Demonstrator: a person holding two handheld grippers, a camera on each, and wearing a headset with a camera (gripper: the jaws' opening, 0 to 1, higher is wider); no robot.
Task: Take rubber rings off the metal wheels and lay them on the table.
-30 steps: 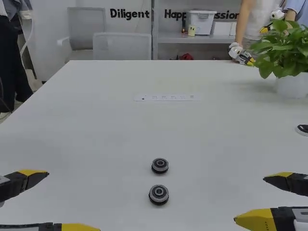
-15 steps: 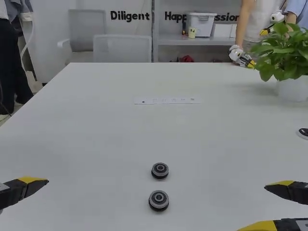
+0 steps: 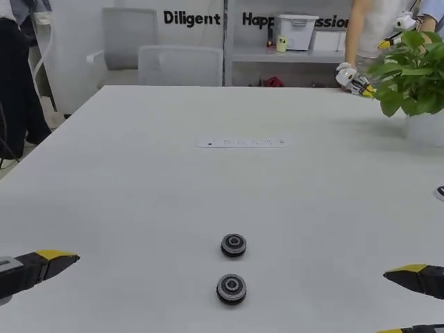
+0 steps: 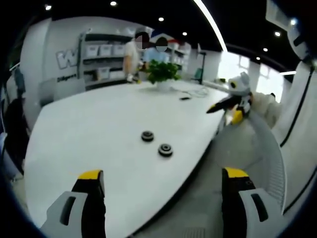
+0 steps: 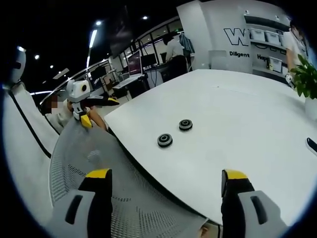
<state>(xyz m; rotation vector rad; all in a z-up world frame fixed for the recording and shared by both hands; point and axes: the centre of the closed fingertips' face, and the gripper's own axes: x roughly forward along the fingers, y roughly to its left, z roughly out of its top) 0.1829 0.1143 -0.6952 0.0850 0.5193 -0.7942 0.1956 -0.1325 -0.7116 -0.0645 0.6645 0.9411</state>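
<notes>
While your two grippers hang at the lower corners of the head view, the frame cuts most of each away: one yellow-tipped jaw of each shows whole there, plus a sliver of a second at the right corner. Your left gripper [image 4: 162,173] is spread wide with nothing between its jaws, and your right gripper [image 5: 166,174] is spread just as wide and empty. Both are held back at the near edge of the table [image 3: 208,187], well apart from the work.

The near wheel [image 3: 231,288] and the far wheel [image 3: 234,245] lie flat on the table, close together but not touching, between the two grippers and ahead of them. Each has a dark outer band around a pale metal centre. These bands look like the rubber rings [image 3: 223,289], though at this size you cannot tell where rubber ends and metal begins. A small dark object [image 3: 440,193] at the right edge is cut off and unreadable.
</notes>
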